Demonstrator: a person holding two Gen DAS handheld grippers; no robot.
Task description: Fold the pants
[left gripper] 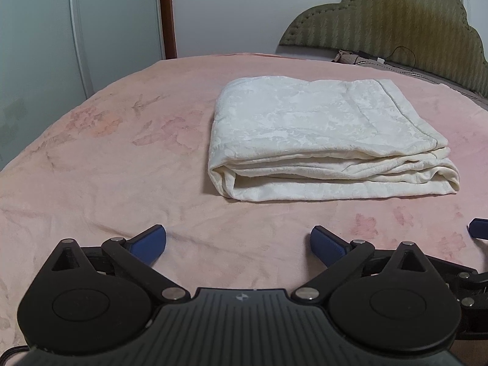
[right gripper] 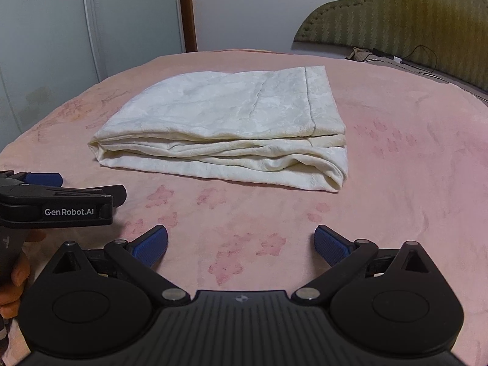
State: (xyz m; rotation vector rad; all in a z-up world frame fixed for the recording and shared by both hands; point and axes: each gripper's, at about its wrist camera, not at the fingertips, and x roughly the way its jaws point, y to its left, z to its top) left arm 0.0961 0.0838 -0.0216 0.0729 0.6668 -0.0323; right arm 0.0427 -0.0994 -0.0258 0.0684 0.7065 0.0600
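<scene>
Cream-white pants (left gripper: 323,143) lie folded in a flat, layered rectangle on the pink bedspread (left gripper: 106,158), seen in both views (right gripper: 225,134). My left gripper (left gripper: 238,242) hovers over the bedspread a little short of the bundle, its blue pads wide apart with nothing between them. My right gripper (right gripper: 241,245) is likewise open and empty, in front of the bundle's near edge. In the right wrist view the left gripper's body (right gripper: 58,201) shows from the side at the left, with a hand (right gripper: 15,277) on its handle. A blue fingertip (left gripper: 478,228) of the right gripper pokes in at the left wrist view's right edge.
An olive padded headboard (left gripper: 396,30) rises at the back right, with a black cable and small items (left gripper: 378,59) at its foot. White wardrobe doors (left gripper: 45,45) and a brown door frame (left gripper: 167,15) stand beyond the bed's far left edge.
</scene>
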